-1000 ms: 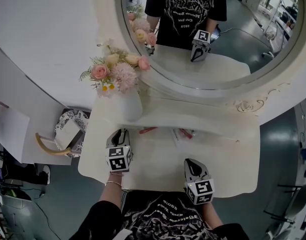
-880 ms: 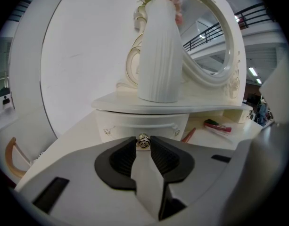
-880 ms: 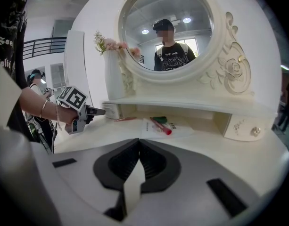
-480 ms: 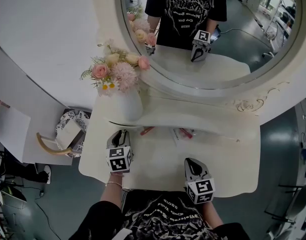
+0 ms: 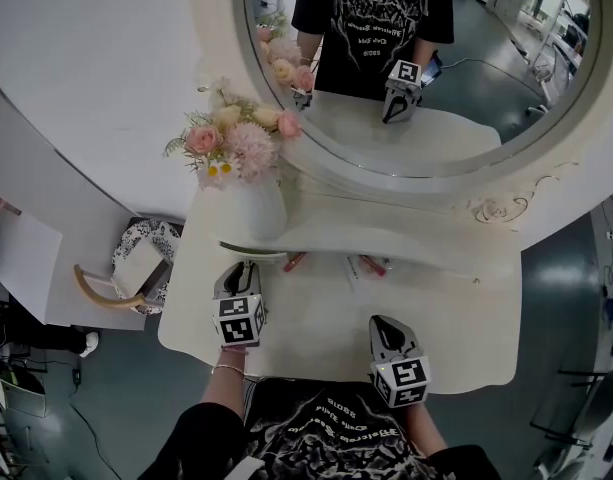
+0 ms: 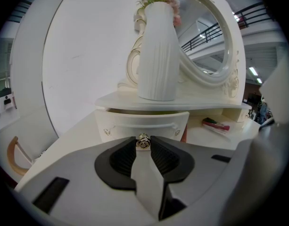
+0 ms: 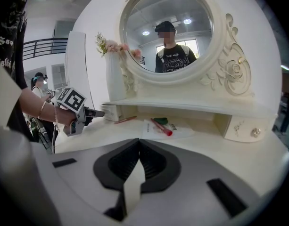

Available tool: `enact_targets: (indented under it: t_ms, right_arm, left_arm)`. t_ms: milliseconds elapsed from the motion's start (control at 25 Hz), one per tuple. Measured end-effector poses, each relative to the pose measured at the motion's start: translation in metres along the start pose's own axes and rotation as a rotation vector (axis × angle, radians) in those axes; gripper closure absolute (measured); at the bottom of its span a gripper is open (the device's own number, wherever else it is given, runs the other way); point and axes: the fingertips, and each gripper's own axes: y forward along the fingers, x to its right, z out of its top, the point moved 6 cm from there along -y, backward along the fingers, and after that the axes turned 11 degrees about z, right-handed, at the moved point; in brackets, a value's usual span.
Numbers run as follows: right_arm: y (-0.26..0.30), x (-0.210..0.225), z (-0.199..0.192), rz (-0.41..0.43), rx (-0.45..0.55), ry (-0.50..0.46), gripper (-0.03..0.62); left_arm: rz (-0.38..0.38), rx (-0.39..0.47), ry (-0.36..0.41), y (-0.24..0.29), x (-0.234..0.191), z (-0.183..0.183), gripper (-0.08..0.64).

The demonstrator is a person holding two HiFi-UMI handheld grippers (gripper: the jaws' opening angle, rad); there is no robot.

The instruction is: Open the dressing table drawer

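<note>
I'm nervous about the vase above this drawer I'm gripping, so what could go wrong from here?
1. The left gripper pinches the small knob only at its very tips, so a crooked pull could let it slip off.
2. The tall vase stands on the shelf straight above the drawer. A sudden jerk might rock it.

A cream dressing table (image 5: 316, 333) stands below an oval mirror (image 5: 456, 78). At the left end of its raised shelf (image 5: 396, 233), a white vase (image 5: 251, 210) holds pink and cream flowers (image 5: 231, 138). The small drawer (image 5: 254, 253) beneath the vase sticks out slightly, and the left gripper (image 5: 241, 266) has its tip right at the drawer's front. The right gripper (image 5: 379, 324) is over the tabletop near its front edge, well apart from the left one. Red pens (image 5: 371, 265) lie under the shelf
</note>
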Motion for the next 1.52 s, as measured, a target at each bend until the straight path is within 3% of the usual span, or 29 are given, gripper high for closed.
enact_targets:
  t_ms: [1520]
  right_arm:
    - [-0.008, -0.003, -0.001, 0.01, 0.012, -0.017, 0.581]
  left_arm:
    - [0.012, -0.009, 0.009, -0.012, 0.0, -0.01, 0.457]
